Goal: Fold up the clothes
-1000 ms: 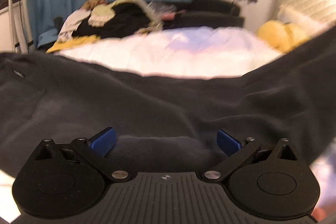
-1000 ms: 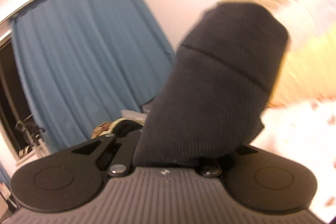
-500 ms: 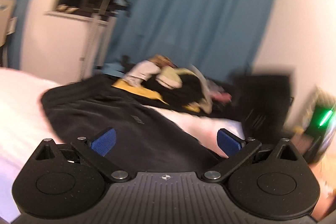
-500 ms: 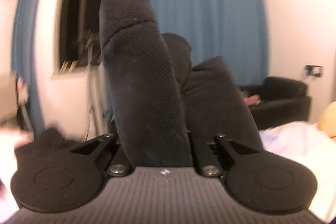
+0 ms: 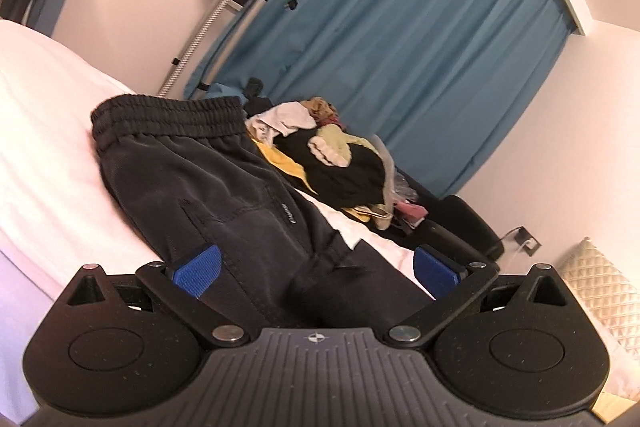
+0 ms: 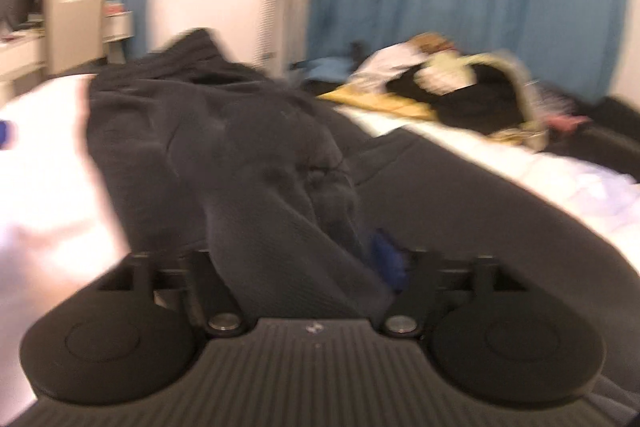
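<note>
Dark sweatpants [image 5: 208, 187] lie on the white bed [image 5: 40, 147], their elastic waistband [image 5: 168, 115] at the far end. My left gripper [image 5: 316, 263] hovers low over the near part of the pants, open, with its blue pads [image 5: 196, 265] wide apart and pressing on nothing. In the blurred right wrist view the sweatpants [image 6: 224, 147] are bunched, and a leg runs back between the fingers of my right gripper [image 6: 296, 259]. Its jaws are opening, and one blue pad [image 6: 386, 259] shows bare beside the cloth. The other pad is hidden by fabric.
A pile of mixed clothes [image 5: 340, 163] sits on the bed's far side, in front of a blue curtain [image 5: 400, 47]. A metal stand [image 5: 200, 27] rises by the window. A black armchair [image 5: 460, 223] and a quilted pillow [image 5: 600, 287] are to the right.
My right gripper came down from holding the pant leg up in the air to the bed, and its jaws have spread. My left gripper swung round towards the waistband end and stayed open.
</note>
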`<action>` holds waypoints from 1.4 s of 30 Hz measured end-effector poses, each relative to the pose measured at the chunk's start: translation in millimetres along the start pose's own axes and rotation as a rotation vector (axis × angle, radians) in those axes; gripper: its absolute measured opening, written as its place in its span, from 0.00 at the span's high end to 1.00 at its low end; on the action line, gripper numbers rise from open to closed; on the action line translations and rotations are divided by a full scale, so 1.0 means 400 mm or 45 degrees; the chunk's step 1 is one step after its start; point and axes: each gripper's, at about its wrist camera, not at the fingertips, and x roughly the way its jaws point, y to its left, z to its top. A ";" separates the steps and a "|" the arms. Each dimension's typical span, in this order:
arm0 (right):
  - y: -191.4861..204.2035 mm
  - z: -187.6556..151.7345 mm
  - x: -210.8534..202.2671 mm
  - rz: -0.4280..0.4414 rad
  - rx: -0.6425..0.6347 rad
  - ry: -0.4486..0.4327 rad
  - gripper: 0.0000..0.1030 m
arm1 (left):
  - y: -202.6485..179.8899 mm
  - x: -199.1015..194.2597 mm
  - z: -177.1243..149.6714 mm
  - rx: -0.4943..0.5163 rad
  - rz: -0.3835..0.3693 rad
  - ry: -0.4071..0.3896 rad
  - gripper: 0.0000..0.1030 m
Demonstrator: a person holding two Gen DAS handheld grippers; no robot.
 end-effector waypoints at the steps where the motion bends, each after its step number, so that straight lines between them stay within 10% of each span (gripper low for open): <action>1: 0.006 0.000 -0.036 0.048 0.005 0.010 0.28 | -0.003 -0.001 0.000 0.001 -0.013 -0.003 0.00; 6: -0.028 0.002 -0.205 0.225 0.080 -0.001 0.28 | -0.021 0.003 -0.027 -0.012 -0.065 0.009 0.00; 14: -0.190 -0.045 -0.297 0.157 0.376 -0.100 0.29 | -0.081 0.099 -0.115 0.115 -0.019 0.172 0.04; 23: -0.224 -0.064 -0.278 0.244 0.497 -0.014 0.31 | 0.010 0.241 -0.184 0.074 0.234 0.246 0.38; 38: 0.073 -0.087 -0.210 0.075 -0.489 -0.056 0.28 | 0.013 0.188 -0.170 -0.103 0.130 0.100 0.41; 39: 0.077 -0.093 -0.203 0.058 -0.511 -0.053 0.31 | 0.008 0.184 -0.167 -0.108 0.124 0.093 0.41; 42: 0.061 -0.080 -0.199 0.042 -0.446 -0.064 0.84 | -0.001 0.175 -0.162 -0.110 0.114 0.078 0.41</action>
